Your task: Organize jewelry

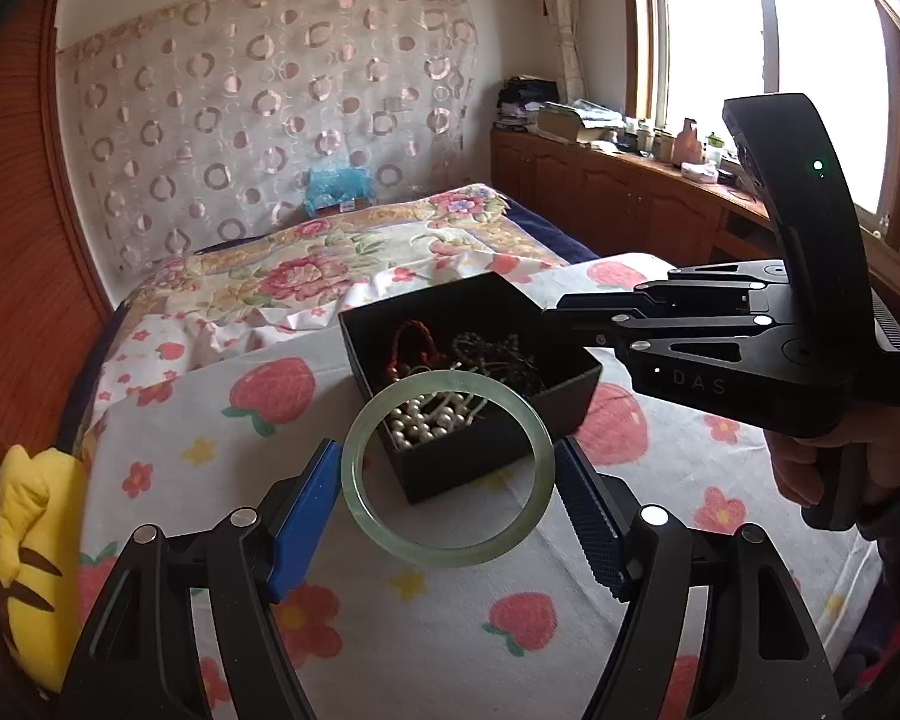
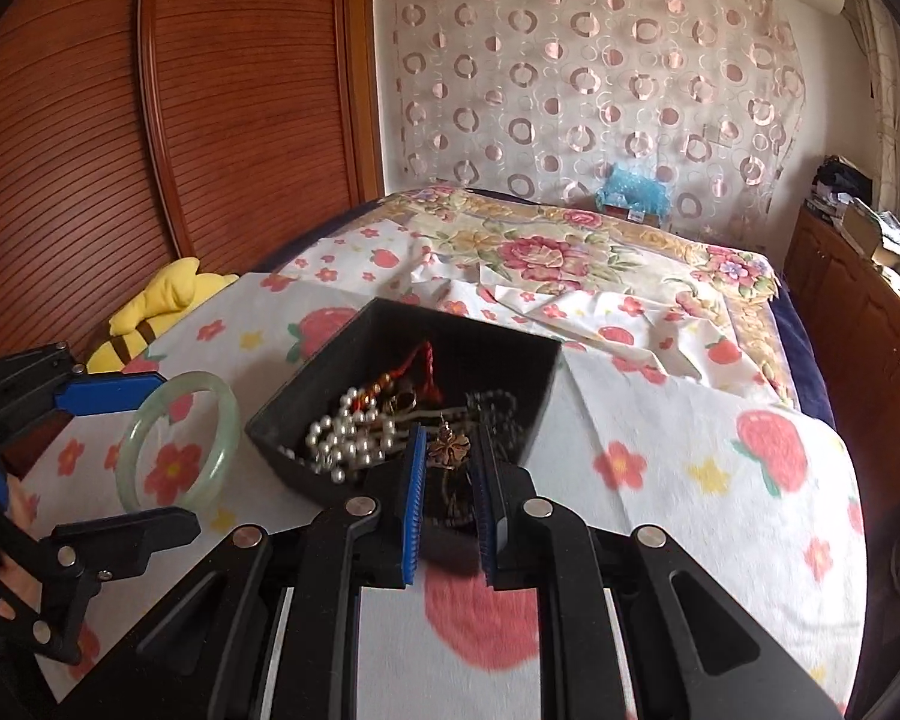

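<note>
My left gripper (image 1: pixel 447 495) is shut on a pale green jade bangle (image 1: pixel 354 468), holding it upright just before the near corner of a black jewelry box (image 1: pixel 462 462). The bangle (image 2: pixel 222 420) and left gripper (image 2: pixel 138 456) also show in the right wrist view, left of the box (image 2: pixel 282 414). The box holds a pearl necklace (image 2: pixel 342 438), a red cord (image 2: pixel 426 360) and dark beads (image 1: pixel 498 354). My right gripper (image 2: pixel 447 474) is shut on a small bronze flower-shaped piece (image 2: pixel 448 450) over the box's near edge. The right gripper (image 1: pixel 576 318) reaches over the box from the right.
The box sits on a strawberry-print sheet (image 1: pixel 390 630) on a bed. A yellow plush toy (image 1: pixel 36 540) lies at the left edge by a wooden wardrobe (image 2: pixel 210 120). A floral quilt (image 2: pixel 540 258) lies behind. Wooden cabinets (image 1: pixel 618 198) with clutter stand under the window.
</note>
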Motion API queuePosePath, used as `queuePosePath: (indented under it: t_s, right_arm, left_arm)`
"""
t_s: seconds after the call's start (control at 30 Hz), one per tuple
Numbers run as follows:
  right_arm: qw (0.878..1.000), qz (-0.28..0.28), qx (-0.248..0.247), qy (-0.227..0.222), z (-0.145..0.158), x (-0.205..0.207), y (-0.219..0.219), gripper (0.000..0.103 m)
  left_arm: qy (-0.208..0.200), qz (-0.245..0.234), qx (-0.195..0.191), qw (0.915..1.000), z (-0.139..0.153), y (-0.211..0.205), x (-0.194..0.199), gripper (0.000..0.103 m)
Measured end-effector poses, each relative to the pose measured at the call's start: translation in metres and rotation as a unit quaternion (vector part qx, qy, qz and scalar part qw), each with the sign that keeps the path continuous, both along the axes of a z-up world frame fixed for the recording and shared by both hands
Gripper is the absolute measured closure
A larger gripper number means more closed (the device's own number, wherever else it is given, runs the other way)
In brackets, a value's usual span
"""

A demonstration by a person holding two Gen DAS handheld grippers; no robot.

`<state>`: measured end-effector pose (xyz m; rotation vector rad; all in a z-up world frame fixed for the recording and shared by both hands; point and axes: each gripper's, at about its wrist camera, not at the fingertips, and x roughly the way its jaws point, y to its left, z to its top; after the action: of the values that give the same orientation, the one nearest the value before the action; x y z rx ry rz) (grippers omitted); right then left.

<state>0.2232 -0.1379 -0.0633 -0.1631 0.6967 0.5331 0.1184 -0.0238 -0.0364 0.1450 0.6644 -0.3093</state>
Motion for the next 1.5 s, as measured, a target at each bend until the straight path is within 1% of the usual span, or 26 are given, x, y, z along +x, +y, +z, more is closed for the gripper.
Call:
queuePosePath:
  t_s: [0.07, 0.13, 0.27, 0.47, 0.8, 1.07, 1.2, 1.27, 1.3, 1.4, 1.5]
  right_arm:
    - [1.0, 0.002, 0.003, 0.003, 0.0, 0.008, 0.002, 0.084]
    - [1.0, -0.002, 0.004, 0.003, -0.001, 0.014, 0.002, 0.078]
    - [1.0, -0.008, 0.012, 0.008, -0.002, 0.018, -0.004, 0.078]
    - [1.0, -0.023, 0.007, -0.002, -0.005, 0.005, -0.019, 0.078]
    - [0.999, -0.038, 0.01, -0.006, -0.01, -0.012, -0.043, 0.078]
    - [0.999, -0.048, 0.013, -0.002, -0.018, -0.016, -0.054, 0.078]
    - [0.999, -0.053, 0.013, -0.001, -0.019, -0.017, -0.056, 0.078]
    - [0.998, -0.055, 0.012, 0.0, -0.02, -0.018, -0.058, 0.076]
    - [0.998, -0.057, 0.012, -0.001, -0.02, -0.017, -0.058, 0.075]
    - [0.998, -0.063, 0.014, -0.002, -0.021, -0.018, -0.06, 0.072]
    - [0.998, -0.069, 0.016, -0.002, -0.024, -0.019, -0.061, 0.071]
  left_arm:
    - [-0.001, 0.005, -0.001, 1.0, 0.002, 0.002, 0.006, 0.034]
    - [-0.002, 0.009, -0.003, 1.0, 0.003, 0.003, 0.009, 0.034]
    - [0.0, 0.015, -0.008, 0.9999, 0.004, 0.004, 0.019, 0.034]
    - [0.003, 0.02, -0.004, 0.9998, 0.002, 0.002, 0.034, 0.034]
    - [0.022, 0.029, 0.003, 0.9993, -0.01, -0.012, 0.07, 0.034]
    - [0.026, 0.031, 0.01, 0.9991, -0.013, -0.022, 0.082, 0.034]
    - [0.025, 0.031, 0.01, 0.9992, -0.011, -0.022, 0.081, 0.034]
    - [0.027, 0.029, 0.011, 0.9991, -0.011, -0.023, 0.082, 0.034]
    - [0.026, 0.03, 0.011, 0.9991, -0.011, -0.023, 0.082, 0.033]
    - [0.02, 0.033, 0.008, 0.9992, -0.014, -0.023, 0.084, 0.026]
    - [0.019, 0.038, 0.007, 0.9991, -0.017, -0.021, 0.082, 0.025]
